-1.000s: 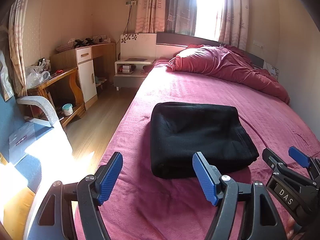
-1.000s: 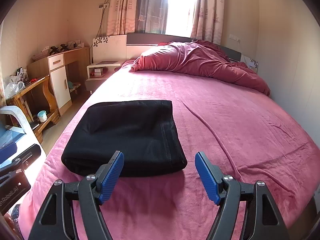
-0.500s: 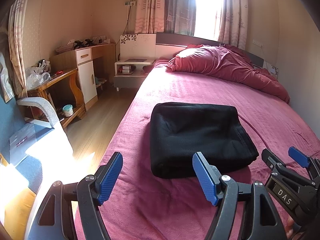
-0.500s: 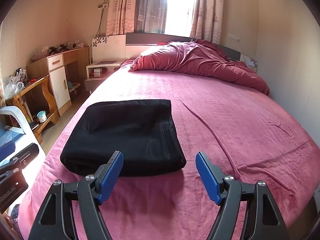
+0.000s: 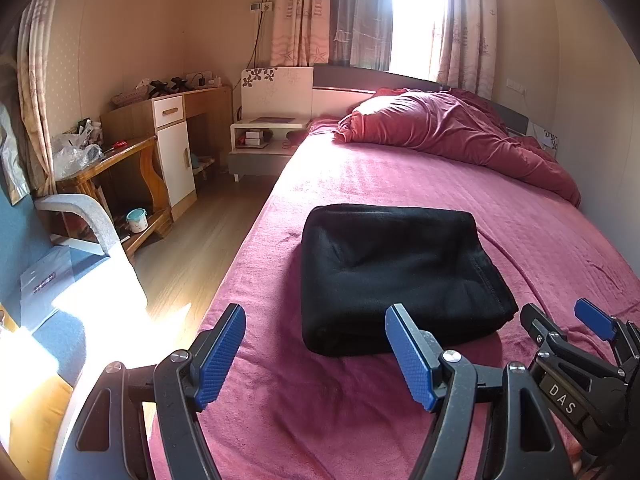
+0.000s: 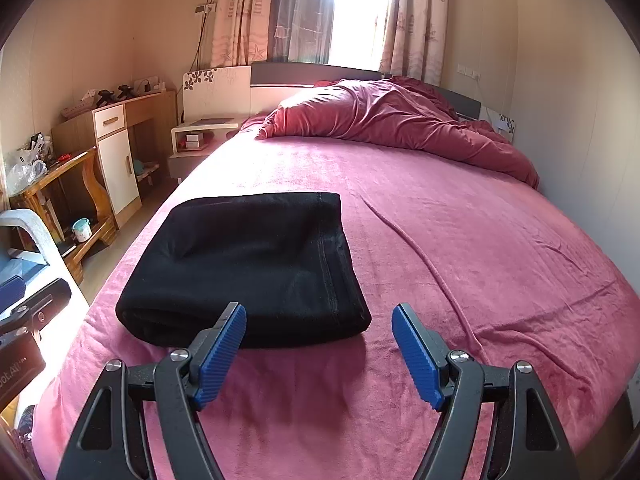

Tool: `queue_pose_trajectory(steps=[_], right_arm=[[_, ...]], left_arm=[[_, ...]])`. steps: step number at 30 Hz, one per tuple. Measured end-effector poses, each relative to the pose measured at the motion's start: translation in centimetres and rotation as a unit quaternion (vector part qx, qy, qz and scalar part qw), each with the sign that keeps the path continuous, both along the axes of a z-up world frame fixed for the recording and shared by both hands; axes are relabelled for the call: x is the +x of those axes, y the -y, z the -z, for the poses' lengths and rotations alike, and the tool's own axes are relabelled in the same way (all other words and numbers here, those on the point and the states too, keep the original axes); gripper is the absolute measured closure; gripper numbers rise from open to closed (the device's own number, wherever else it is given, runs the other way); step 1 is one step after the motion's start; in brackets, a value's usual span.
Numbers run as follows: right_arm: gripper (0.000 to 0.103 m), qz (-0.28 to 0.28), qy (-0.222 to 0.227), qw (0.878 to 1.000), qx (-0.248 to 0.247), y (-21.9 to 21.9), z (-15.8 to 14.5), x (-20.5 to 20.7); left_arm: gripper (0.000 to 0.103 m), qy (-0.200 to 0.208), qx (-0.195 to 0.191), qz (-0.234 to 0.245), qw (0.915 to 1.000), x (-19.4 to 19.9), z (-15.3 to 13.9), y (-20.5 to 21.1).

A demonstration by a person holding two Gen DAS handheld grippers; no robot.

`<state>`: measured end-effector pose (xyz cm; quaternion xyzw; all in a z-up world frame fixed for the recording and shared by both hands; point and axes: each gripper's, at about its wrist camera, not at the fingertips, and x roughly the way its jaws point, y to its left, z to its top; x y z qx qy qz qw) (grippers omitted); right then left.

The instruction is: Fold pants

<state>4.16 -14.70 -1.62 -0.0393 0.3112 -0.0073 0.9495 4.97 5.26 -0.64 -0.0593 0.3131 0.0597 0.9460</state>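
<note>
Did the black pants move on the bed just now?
No. The pants lie folded in the same spot on the bed, just as far from the crumpled quilt.

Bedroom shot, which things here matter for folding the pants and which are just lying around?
Part of the job:
black pants, folded on the bed
left tool, open
right tool, open

Just lying about:
bunched quilt
bedside shelf
desk
small cup
plastic bags
</note>
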Motion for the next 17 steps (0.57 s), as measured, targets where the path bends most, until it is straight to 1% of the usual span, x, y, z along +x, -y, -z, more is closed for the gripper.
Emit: queue_pose_trajectory(steps=[8, 10, 12, 13, 15, 17], right_arm=[[0.027, 0.000, -0.004, 1.000, -0.002, 0.1, 0.5, 0.0], [0.027, 0.000, -0.007, 1.000, -0.001, 0.3, 0.7, 0.1], [0.027, 0.000, -0.011, 1.000, 0.001, 0.6, 1.0, 0.3], [0.027, 0.001, -0.014, 1.000, 0.001, 0.7, 1.2, 0.3], [0.027, 0.004, -0.022, 1.000, 0.003, 1.2, 1.7, 0.5], [0.027, 0.014, -0.038, 0.999, 0.010, 2.2, 2.4, 0.9]], left_arm=[[0.029, -0.006, -0.002, 0.007, 1.0000, 0.1, 0.2, 0.1], [0.029, -0.001, 0.000, 0.010, 1.0000, 0.0, 0.2, 0.1], [0.036, 0.007, -0.004, 0.015, 0.9999, -0.2, 0.2, 0.1], [0.037, 0.009, -0.004, 0.018, 0.9998, -0.2, 0.2, 0.1], [0.037, 0.002, -0.008, 0.023, 0.9997, 0.1, 0.4, 0.0], [0.037, -0.025, -0.025, 0.037, 0.9987, 0.9, 1.4, -0.1]])
